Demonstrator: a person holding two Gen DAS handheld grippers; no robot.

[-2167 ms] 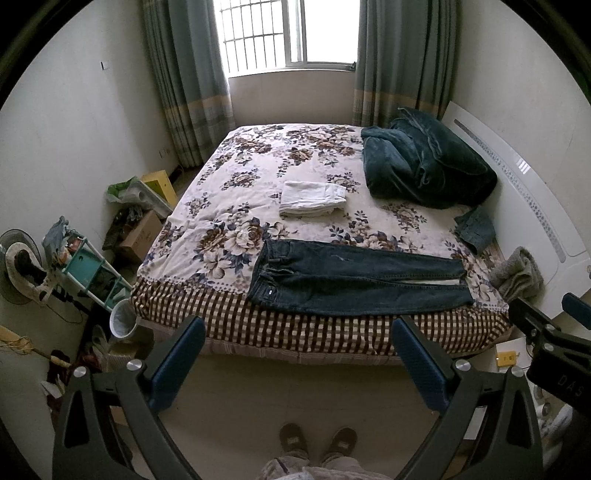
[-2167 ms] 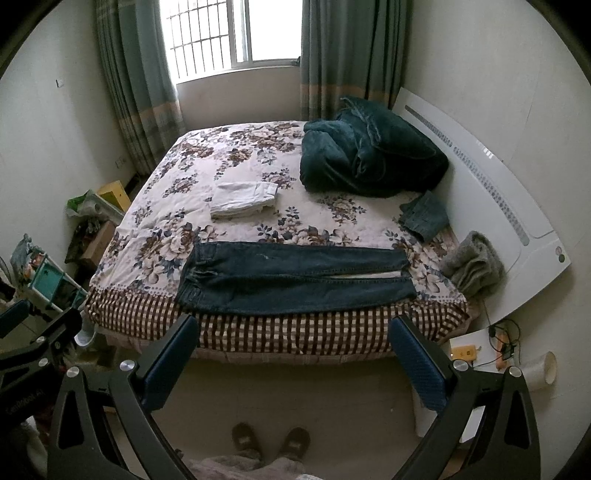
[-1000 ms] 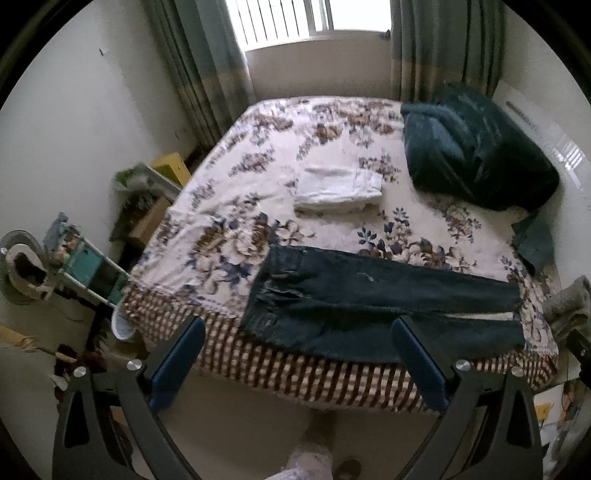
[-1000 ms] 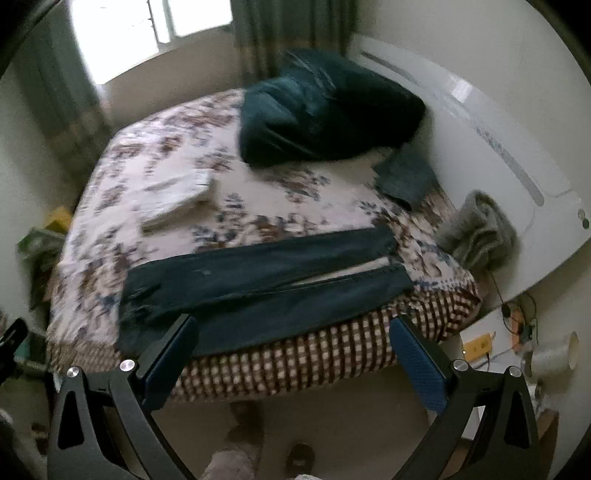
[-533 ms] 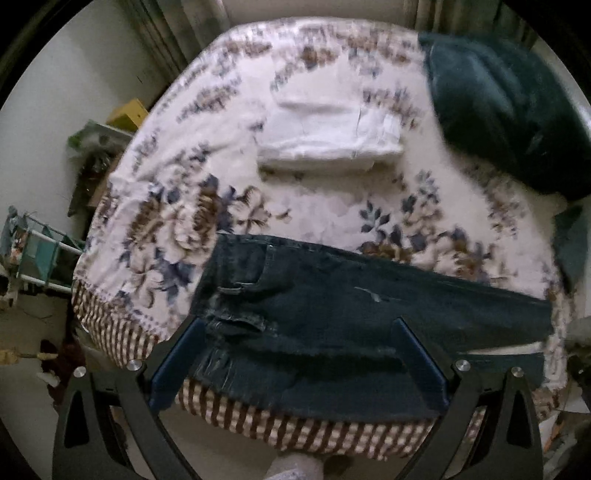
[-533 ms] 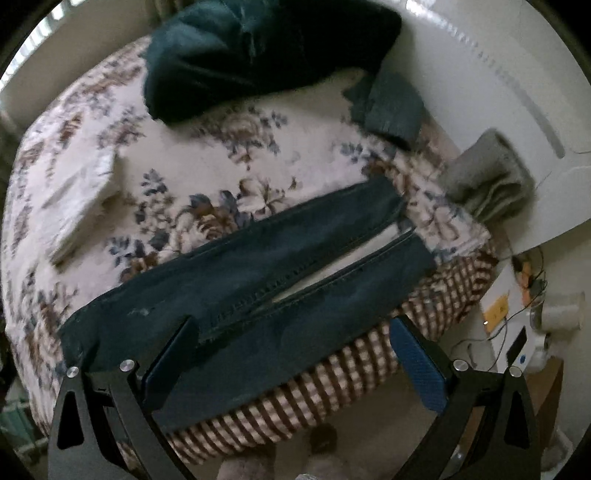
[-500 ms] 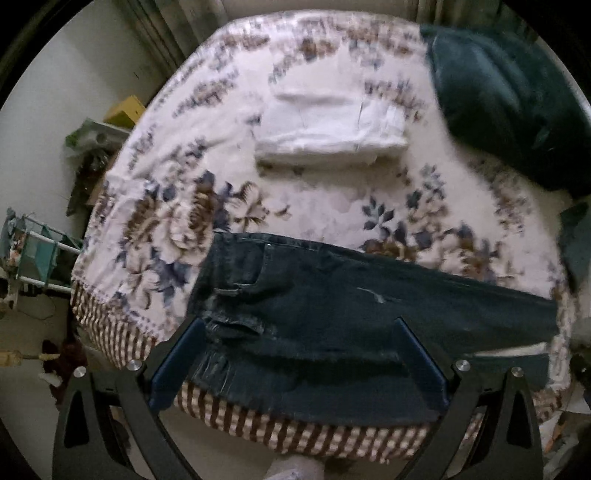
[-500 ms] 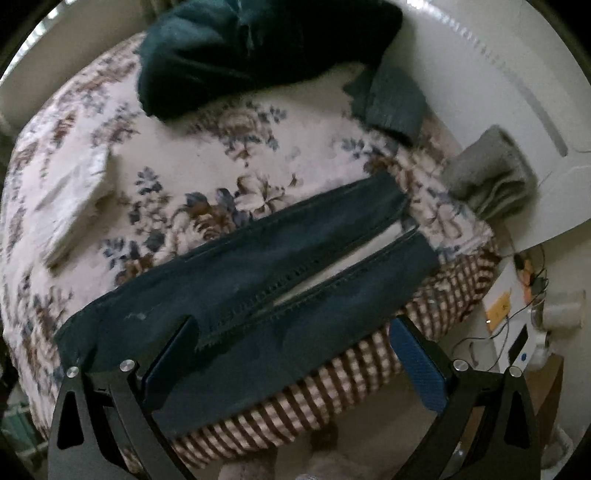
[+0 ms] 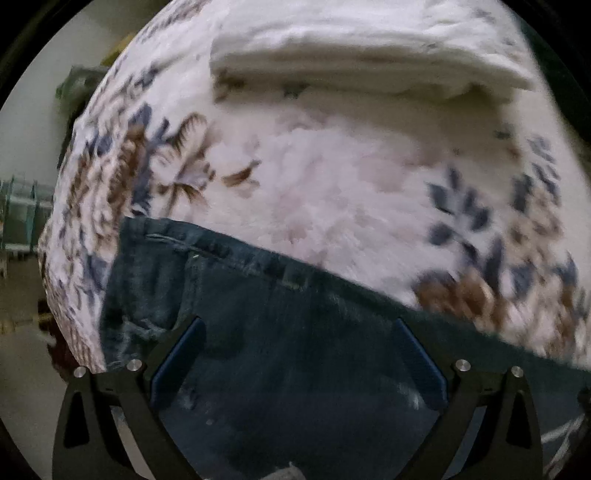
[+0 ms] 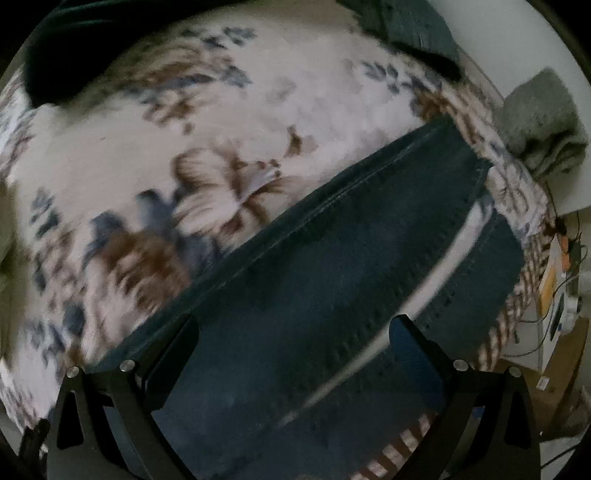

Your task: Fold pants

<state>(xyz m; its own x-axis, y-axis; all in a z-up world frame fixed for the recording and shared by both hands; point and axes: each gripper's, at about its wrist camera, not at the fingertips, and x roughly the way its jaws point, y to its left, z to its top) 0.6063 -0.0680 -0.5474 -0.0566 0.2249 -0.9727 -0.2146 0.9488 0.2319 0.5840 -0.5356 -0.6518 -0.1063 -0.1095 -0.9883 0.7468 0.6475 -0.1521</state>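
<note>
Dark blue jeans (image 9: 258, 332) lie flat across the near edge of the flowered bed (image 9: 332, 177). In the left wrist view I see the waistband end; my left gripper (image 9: 295, 365) hangs open just above the hip area. In the right wrist view the two legs (image 10: 351, 258) run up to the right, with a pale strip of bedspread between them. My right gripper (image 10: 291, 354) is open just above the upper leg, near mid-length. Neither gripper holds cloth.
A folded white garment (image 9: 369, 48) lies farther back on the bed. A dark teal blanket (image 10: 92, 48), a small folded denim piece (image 10: 410, 26) and a grey bundle (image 10: 543, 122) lie near the white headboard. Cables and boxes (image 10: 554, 295) sit on the floor right.
Both grippers have dropped from standing height down close to the jeans, the left over the waist end, the right over the legs. Both stay open.
</note>
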